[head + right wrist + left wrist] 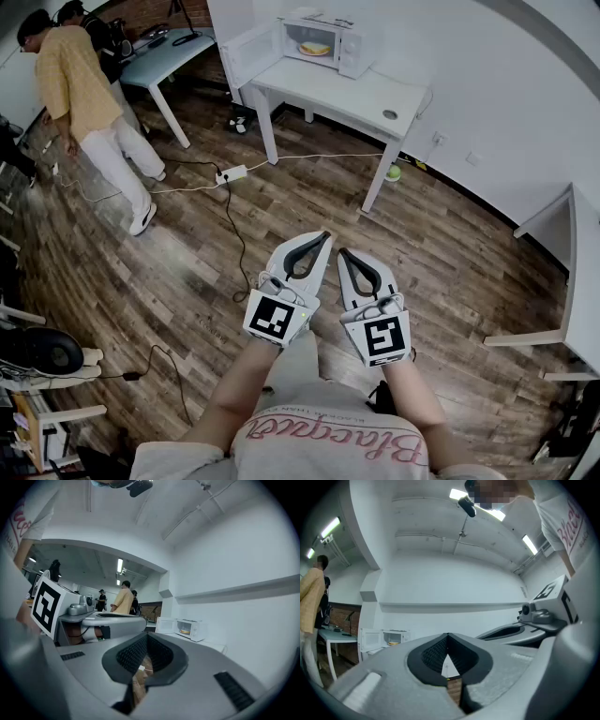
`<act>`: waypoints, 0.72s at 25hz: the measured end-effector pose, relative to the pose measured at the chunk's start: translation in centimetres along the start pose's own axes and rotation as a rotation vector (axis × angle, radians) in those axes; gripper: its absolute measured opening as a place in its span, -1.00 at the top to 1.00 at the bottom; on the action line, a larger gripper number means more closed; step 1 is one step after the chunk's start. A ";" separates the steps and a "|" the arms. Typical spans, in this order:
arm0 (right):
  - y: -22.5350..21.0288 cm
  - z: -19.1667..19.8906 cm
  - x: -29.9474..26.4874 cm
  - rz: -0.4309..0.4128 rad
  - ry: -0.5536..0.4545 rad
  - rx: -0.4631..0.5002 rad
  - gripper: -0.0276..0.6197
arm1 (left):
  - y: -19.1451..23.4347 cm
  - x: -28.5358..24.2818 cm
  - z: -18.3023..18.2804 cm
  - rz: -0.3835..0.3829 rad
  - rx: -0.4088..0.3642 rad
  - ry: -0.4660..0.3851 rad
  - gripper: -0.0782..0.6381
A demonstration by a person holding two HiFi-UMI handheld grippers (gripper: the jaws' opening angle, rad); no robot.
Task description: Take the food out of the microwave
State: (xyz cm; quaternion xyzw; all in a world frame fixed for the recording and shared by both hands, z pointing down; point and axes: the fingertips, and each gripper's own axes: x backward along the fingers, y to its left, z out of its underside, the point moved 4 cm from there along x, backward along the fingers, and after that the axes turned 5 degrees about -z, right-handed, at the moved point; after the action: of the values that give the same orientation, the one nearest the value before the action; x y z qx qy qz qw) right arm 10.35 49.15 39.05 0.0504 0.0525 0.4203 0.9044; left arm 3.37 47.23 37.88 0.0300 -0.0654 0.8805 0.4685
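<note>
L hand-held gripper (325,236) & R hand-held gripper (343,252) side by side, level, jaws closed, empty. Microwave (323,41) w/ food (314,48) far off on table (361,94).

Head view steeply down, gripper views level, sharing distant microwave (352,47)

The only lettering is on the person's shirt (328,448). At the bottom centre of the head view a pink script word runs across the chest, upside down. It begins "Bla" and the rest cannot be read surely. The same pink script shows at the upper right of the left gripper view, cut off by the frame edge, with a small unreadable line beneath. The left tongs (325,236) and the right tongs (343,253) each carry a black-and-white square marker (275,319), a pattern without letters.
</note>
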 end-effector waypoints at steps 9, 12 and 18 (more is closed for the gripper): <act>4.6 0.9 10.4 0.047 0.001 -0.005 0.88 | -8.7 7.6 -2.0 -0.009 0.005 -0.049 0.77; 6.0 0.5 11.9 0.043 -0.007 -0.003 0.89 | -9.4 9.2 -2.5 -0.023 0.012 -0.059 0.77; 6.1 -0.1 11.8 0.055 -0.018 0.015 0.89 | -9.1 9.6 -2.6 -0.020 -0.011 -0.072 0.77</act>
State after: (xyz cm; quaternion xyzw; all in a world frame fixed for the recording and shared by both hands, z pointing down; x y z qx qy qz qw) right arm 13.30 62.14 39.19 0.0622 0.0463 0.4444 0.8925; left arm 5.52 60.53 37.16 0.0597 -0.0869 0.8737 0.4749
